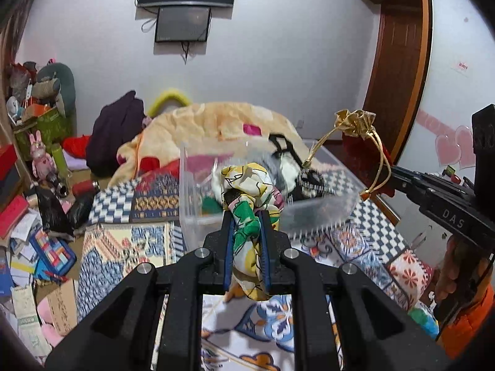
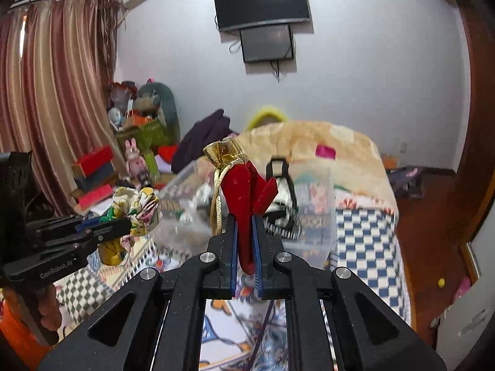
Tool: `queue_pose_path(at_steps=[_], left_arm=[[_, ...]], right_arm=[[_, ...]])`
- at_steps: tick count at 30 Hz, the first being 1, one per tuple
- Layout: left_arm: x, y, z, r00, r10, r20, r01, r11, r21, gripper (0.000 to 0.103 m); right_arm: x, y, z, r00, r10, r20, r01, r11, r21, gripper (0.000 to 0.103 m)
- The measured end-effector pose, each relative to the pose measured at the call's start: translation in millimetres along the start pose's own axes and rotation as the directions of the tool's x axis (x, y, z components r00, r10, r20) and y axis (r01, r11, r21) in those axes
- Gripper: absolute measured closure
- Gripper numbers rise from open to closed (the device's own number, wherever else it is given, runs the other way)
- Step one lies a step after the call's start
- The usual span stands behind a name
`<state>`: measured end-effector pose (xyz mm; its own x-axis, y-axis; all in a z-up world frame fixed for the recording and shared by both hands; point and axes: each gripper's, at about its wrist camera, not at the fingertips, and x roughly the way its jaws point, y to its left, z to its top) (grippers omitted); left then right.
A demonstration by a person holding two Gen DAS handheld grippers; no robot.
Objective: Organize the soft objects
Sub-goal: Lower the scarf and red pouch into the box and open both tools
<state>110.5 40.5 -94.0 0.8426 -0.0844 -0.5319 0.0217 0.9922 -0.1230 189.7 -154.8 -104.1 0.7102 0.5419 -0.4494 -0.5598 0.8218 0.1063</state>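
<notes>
My left gripper (image 1: 246, 216) is shut on a floral cloth (image 1: 247, 191), yellow, green and white, and holds it just before the near rim of a clear plastic bin (image 1: 191, 191). It also shows at the left of the right wrist view (image 2: 136, 210). My right gripper (image 2: 244, 221) is shut on a red velvet drawstring pouch (image 2: 244, 194) with a gold top and gold cord. In the left wrist view the pouch (image 1: 355, 142) hangs above the bin's right side. The bin (image 2: 321, 216) holds black-and-white items and other soft things.
The bin stands on a bed with a patterned quilt (image 1: 130, 247) and a beige blanket (image 1: 210, 123) behind it. Clutter of books, boxes and toys (image 1: 37, 216) fills the floor at the left. A door (image 1: 399, 71) is at the right, a curtain (image 2: 55, 108) at the left.
</notes>
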Motion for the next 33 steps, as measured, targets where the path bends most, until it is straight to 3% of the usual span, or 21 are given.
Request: queue_pose_path(at_steps=[6,11,18,24,26,28,30,33], left_arm=[[12.8,3.1,25.4,0.999,0.029,0.033,-0.030,0.999,0.013,0.089],[34.8,8.7,41.4,0.999,0.049,0.022,-0.049,0.999,0.012,0.089],[80.2,16.7,41.8,0.995,0.074,-0.061,-0.074,0.997,0.004,0.089],[105.9,19.2,30.9,0.989,0.064,-0.135,-0.065,0.998,-0.005,0.088],[107.8,18.3,29.1,0.988,0.060,-0.141,-0.060,0.998,0.000,0.085],[107.7,17.7,27.6,0.988,0.061,-0.142,-0.061,0.998,-0.001,0.070],[105.5,18.2,26.8,0.988,0.059,-0.139,-0.060,0.998,-0.004,0.063],[98.0,18.7,26.5,0.990,0.064,-0.128,-0.066,0.998,-0.010,0.061]], right_arm=[[10.2,-4.2,18.2,0.999,-0.007,0.032,0.006,1.000,0.015,0.095],[30.6,-4.6,20.7,1.000,-0.011,0.010,0.011,1.000,0.024,0.095],[69.6,-1.7,14.7,0.997,-0.012,-0.079,0.014,1.000,0.023,0.095],[88.7,3.9,1.0,0.987,-0.060,-0.149,0.055,0.998,-0.037,0.093],[88.8,4.5,-2.1,0.984,-0.080,-0.158,0.071,0.996,-0.059,0.090],[88.0,3.4,-4.1,0.982,-0.083,-0.169,0.073,0.995,-0.065,0.074],[83.6,2.8,-4.7,0.982,-0.095,-0.166,0.084,0.994,-0.071,0.064],[76.5,0.7,-1.2,0.983,-0.100,-0.154,0.089,0.993,-0.076,0.058]])
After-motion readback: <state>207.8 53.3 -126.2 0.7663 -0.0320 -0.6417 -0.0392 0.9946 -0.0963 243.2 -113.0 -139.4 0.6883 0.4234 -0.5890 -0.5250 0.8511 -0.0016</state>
